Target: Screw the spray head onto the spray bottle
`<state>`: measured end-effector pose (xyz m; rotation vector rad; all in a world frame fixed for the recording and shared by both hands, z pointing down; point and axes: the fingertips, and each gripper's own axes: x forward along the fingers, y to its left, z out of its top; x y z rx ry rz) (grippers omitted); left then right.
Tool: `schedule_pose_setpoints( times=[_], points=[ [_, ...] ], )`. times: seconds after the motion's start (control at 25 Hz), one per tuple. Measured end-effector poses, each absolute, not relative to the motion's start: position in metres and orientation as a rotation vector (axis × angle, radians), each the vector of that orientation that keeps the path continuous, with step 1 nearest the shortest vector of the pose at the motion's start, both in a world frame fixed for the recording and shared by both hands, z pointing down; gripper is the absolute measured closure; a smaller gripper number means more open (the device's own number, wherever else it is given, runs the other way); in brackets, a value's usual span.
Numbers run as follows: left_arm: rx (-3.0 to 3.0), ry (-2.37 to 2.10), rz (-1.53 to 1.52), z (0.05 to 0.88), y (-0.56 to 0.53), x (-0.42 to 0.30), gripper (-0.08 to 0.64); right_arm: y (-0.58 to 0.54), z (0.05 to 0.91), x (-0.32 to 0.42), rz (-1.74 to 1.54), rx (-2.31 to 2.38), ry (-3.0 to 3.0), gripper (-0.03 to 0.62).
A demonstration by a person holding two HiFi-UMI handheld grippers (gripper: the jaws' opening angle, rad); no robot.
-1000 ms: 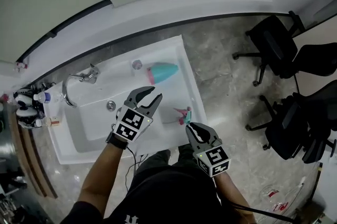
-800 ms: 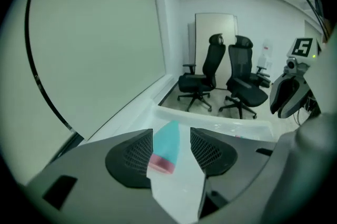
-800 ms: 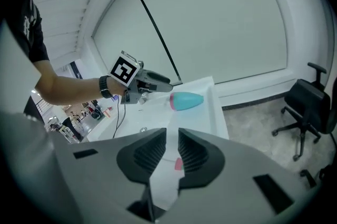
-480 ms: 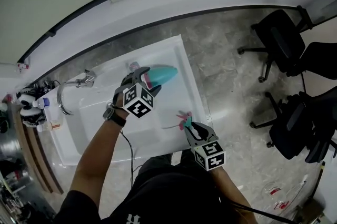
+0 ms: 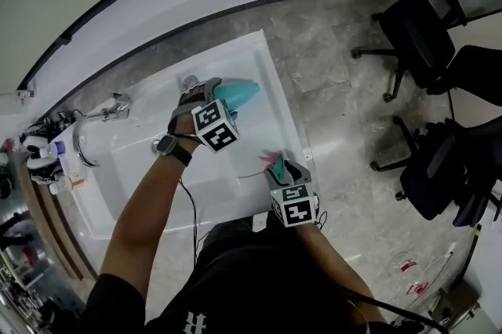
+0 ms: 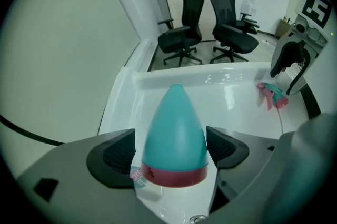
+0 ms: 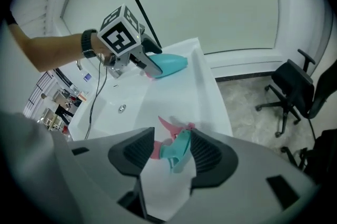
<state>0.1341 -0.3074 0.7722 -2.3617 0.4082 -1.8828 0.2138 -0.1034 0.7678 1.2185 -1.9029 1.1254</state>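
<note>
**Both claws closing in on bottle and spray head in white tub**

A person is reaching into a white tub (image 5: 141, 168) with a two-jaw gripper in each hand, and the job is sitting at its opening step: picking up the two parts, with no threading begun. The left gripper (image 6: 171, 139) is pointing steeply down over the teal spray bottle (image 6: 174, 118), which is lying on its side on the tub floor near the far end. Its jaws have just been opening and are standing wide, one on either side of the bottle close to its pink-banded end, with a gap showing at the pads (image 6: 224, 146). The right gripper (image 7: 172, 143) is hanging over the pink-and-teal spray head (image 7: 178, 150), which is lying apart from the bottle near the tub's right-hand rim. Its jaws have also just been opening, to roughly half width; the head is sitting between them, its teal part very near or brushing one pad, though no squeeze is showing.

Judging from this, each claw is now needing to close squarely on its part, the left one firmly, since the tapering bottle looks likely to slip. Both pieces are then needing to be lifted, the bottle's neck turned to face the head, and the two lined up before any twisting.
</note>
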Motion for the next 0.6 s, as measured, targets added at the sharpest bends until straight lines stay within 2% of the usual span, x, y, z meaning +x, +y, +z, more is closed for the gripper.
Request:
schedule_pose_setpoints(
  times=[0.6],
  points=[
    [-2.259,0.404,-1.938,0.803,-0.31,0.133,0.146,-0.111,0.807,0.217,1.117,1.178,-1.685,0.402]
  ],
)
